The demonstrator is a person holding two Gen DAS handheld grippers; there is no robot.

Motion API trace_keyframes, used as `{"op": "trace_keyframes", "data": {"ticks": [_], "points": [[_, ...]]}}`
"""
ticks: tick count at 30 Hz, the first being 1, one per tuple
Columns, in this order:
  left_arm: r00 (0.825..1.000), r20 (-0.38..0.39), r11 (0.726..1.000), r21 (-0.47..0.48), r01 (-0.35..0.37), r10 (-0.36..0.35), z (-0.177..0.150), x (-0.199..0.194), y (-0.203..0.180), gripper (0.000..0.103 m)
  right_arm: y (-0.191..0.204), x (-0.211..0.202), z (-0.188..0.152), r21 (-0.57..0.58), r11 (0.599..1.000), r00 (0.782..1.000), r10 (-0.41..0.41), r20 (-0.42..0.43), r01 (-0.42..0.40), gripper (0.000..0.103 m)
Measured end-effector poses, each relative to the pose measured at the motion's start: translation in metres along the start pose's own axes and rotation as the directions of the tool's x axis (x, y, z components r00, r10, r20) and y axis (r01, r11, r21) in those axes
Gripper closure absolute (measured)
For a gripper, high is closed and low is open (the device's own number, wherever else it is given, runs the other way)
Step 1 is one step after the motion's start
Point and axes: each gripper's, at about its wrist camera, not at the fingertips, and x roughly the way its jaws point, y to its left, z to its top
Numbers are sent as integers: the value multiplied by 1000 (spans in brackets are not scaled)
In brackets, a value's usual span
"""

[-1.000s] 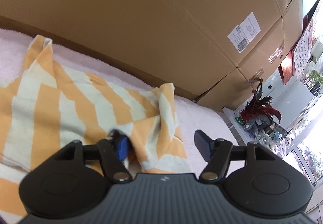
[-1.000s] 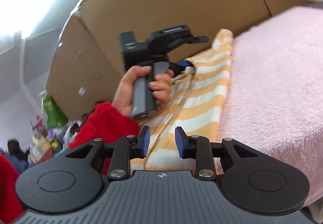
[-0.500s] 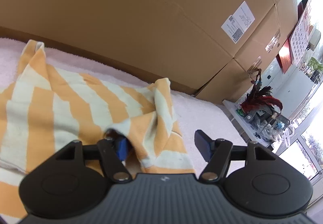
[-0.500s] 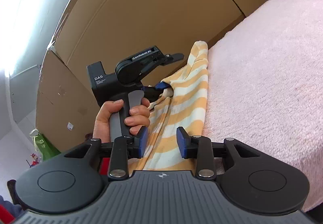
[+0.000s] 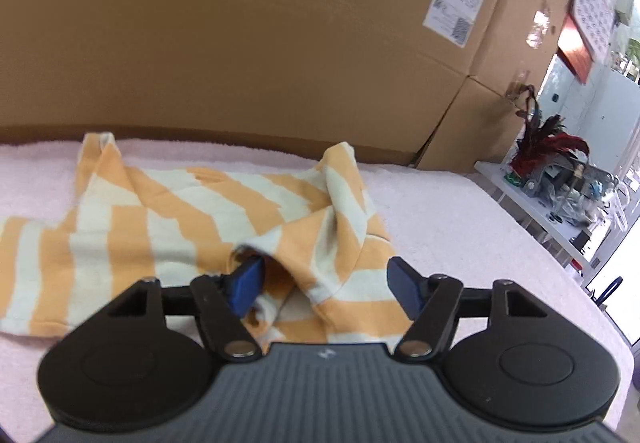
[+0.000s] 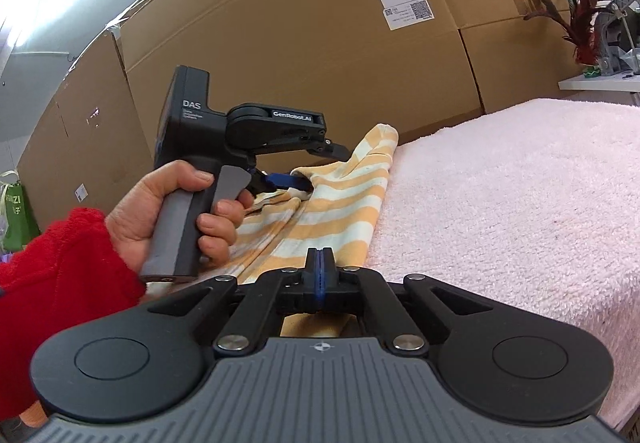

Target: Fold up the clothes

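Note:
An orange-and-cream striped garment [image 5: 168, 227] lies rumpled on a pink fleecy cover [image 5: 460, 227]. My left gripper [image 5: 326, 283] stands open at the garment's near edge. Its left fingertip [image 5: 248, 279] is tucked under a raised fold, and the right fingertip [image 5: 402, 283] is free above the cloth. In the right wrist view a hand in a red sleeve [image 6: 60, 263] holds that left gripper [image 6: 316, 167] over the garment [image 6: 340, 211]. My right gripper [image 6: 320, 271] is shut at the garment's near hem. Its pads meet flat, and no cloth shows between them.
Tall cardboard boxes [image 5: 260, 43] form a wall right behind the cover's far edge. A white shelf [image 5: 560, 219] with clutter and red feathers stands at the right. The pink cover [image 6: 500, 203] stretches bare to the right of the garment.
My right gripper's jaws have closed fully. The left gripper has rolled and shifted sideways, its finger still under the fold. The garment's far corner has slackened a little.

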Motion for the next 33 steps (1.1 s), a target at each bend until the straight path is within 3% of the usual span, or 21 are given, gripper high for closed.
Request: {"op": "trace_keyframes", "data": {"ticks": [1, 5, 8, 12, 13, 15, 17, 20, 23, 27, 33], "points": [[1000, 11, 1000, 18, 11, -12, -3, -9, -1, 36, 0, 0, -1, -11, 1000, 1000, 1, 6, -1, 103], [998, 34, 998, 39, 46, -47, -11, -27, -6, 58, 3, 0, -3, -37, 999, 1000, 0, 28, 1, 103], [999, 29, 997, 69, 34, -36, -13, -25, -13, 59, 3, 2, -1, -31, 1000, 1000, 2, 27, -1, 103], [997, -20, 992, 97, 80, -78, -14, -5, -18, 59, 2, 1, -1, -25, 1000, 1000, 16, 24, -15, 103], [995, -40, 990, 99, 97, -94, -13, 2, -18, 54, 2, 1, -1, -25, 1000, 1000, 17, 24, -16, 103], [991, -83, 993, 55, 106, -102, -13, 16, -11, 57, 3, 1, -1, -25, 1000, 1000, 19, 24, -19, 103], [984, -106, 990, 12, 143, -141, -10, 21, -2, 49, 2, 1, -1, -22, 999, 999, 25, 21, -24, 103], [976, -124, 982, 44, 186, -179, -10, 22, -2, 40, 2, 2, -1, -25, 999, 999, 31, 21, -31, 103], [971, -146, 971, 118, 208, -190, -12, 23, -15, 16, 3, 3, -2, -29, 999, 999, 26, 28, -25, 103], [970, -171, 958, 200, 206, -173, -16, 25, -29, 10, 3, 4, -1, -23, 999, 999, 26, 25, -26, 103], [938, -120, 946, -20, 324, -324, -12, 25, 8, 10, -3, 7, 6, 20, 999, 999, 48, -10, -48, 103]]}}
